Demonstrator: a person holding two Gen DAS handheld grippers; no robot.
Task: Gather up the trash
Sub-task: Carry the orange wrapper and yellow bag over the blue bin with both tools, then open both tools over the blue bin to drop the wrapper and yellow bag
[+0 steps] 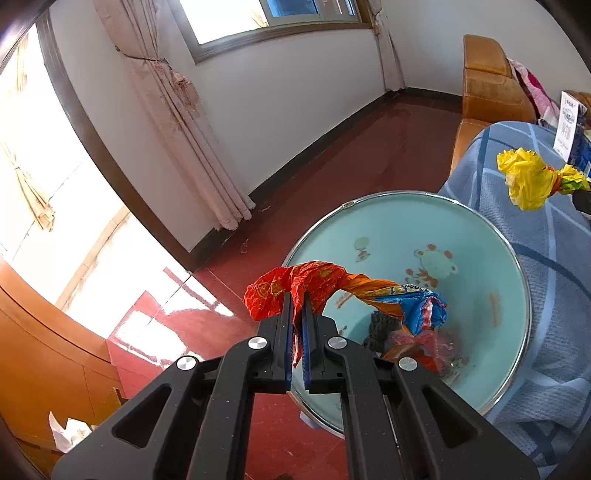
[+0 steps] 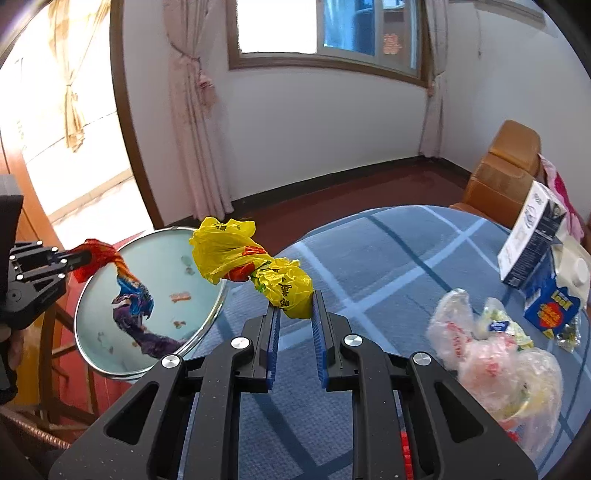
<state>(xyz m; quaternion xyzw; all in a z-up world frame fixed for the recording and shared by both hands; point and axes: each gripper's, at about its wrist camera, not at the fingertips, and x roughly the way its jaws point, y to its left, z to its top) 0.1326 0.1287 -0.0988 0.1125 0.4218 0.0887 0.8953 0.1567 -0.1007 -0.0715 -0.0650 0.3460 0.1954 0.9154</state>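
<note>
Left gripper pinching the red wrapper tight, its tail dangling over the basin. Right gripper clamping the yellow bag above the table, near the rim. Advising: centring each over the basin before releasing.

curtain | window | orange armchair | blue plaid tablecloth

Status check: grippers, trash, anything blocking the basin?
Left gripper shut on red-blue wrapper over basin. Right gripper shut on yellow bag, short of the rim. Path clear.
</note>
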